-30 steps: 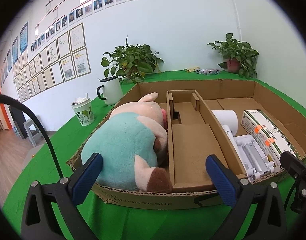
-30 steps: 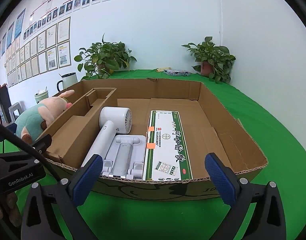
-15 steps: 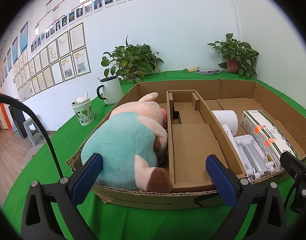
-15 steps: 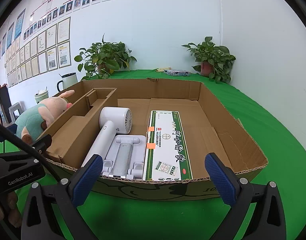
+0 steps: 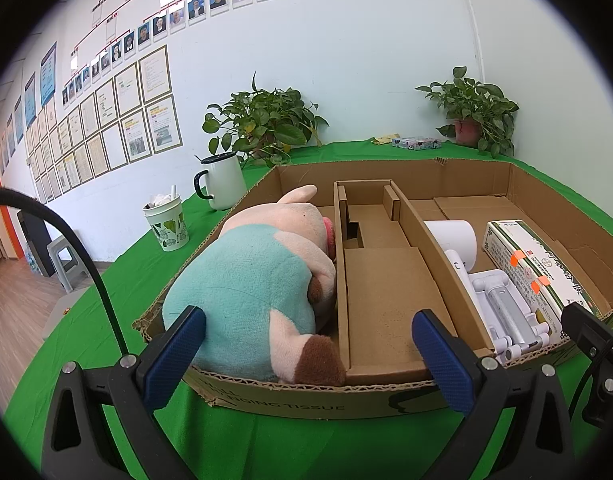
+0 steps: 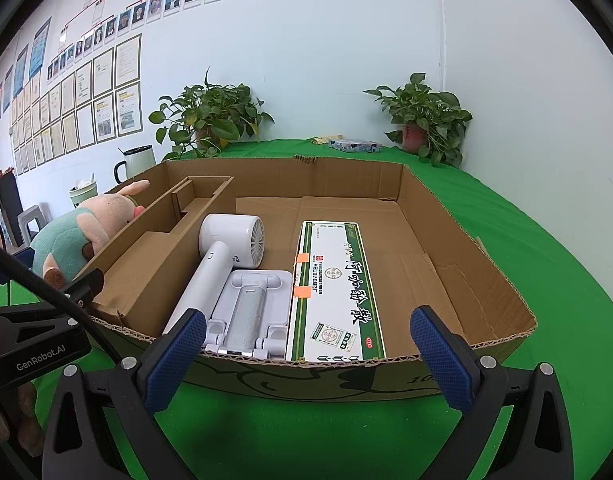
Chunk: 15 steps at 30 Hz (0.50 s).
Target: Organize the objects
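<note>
A wide, shallow brown cardboard box (image 6: 462, 248) is set on the green-clothed table (image 6: 546, 240), split by a raised folded cardboard divider (image 5: 382, 280) into a left compartment and a broad right one. The left compartment is filled by a plush pig in a teal shirt (image 5: 254, 288), laid on its side against the divider. In the right compartment three things are lined up side by side: a long green-and-white printed carton (image 6: 334, 292), a white folding stand (image 6: 248, 312) touching its left edge, and a white handheld fan (image 6: 222, 264) against the divider wall.

The left gripper (image 5: 310, 356) and the right gripper (image 6: 306, 356) are both held just outside the near wall of the box, jaws spread wide, nothing between the blue pads (image 6: 442, 356).

The sorting is judged to be at or near its end, since nothing loose is seen on the cloth near the box. If anything remains, it must be sought outside these views; otherwise only a withdrawal from the box is called for.
</note>
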Available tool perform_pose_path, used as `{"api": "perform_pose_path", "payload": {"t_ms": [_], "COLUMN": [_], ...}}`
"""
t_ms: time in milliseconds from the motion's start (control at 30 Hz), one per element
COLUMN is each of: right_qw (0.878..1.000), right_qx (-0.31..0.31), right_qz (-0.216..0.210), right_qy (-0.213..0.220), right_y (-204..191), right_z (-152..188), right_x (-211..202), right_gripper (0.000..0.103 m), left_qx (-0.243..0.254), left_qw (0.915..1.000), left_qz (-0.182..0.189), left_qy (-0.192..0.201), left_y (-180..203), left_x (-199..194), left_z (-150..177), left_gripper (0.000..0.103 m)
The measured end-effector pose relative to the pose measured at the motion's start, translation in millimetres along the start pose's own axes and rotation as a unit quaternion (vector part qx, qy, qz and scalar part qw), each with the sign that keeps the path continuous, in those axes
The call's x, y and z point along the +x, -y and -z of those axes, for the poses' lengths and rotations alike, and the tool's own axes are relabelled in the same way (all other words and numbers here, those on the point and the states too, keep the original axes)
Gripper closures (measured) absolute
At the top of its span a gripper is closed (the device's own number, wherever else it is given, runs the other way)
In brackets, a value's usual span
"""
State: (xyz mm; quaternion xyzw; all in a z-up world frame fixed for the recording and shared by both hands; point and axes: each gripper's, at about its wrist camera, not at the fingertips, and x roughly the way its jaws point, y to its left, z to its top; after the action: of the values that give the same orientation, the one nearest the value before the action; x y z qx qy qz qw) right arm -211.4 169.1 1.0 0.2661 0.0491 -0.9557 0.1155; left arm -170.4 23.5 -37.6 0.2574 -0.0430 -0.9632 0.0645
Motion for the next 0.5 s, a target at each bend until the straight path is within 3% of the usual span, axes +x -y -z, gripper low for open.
{"api": "perform_pose_path", "payload": {"t_ms": [500], "right_qw": [1.000], "right_qx": [0.000], "right_qz": [0.000], "right_qy": [0.000], "right_y": [-0.3], "right_z": [0.1], "right_x": [-0.5], "right_gripper": [0.000], "left_qx": [0.000], "left_qw": [1.0000], "left_qz": [-0.002], "left_qy": [-0.001], "left_y": [-0.9], "left_x": [-0.2], "left_z": [0.2], "left_gripper": [0.001]}}
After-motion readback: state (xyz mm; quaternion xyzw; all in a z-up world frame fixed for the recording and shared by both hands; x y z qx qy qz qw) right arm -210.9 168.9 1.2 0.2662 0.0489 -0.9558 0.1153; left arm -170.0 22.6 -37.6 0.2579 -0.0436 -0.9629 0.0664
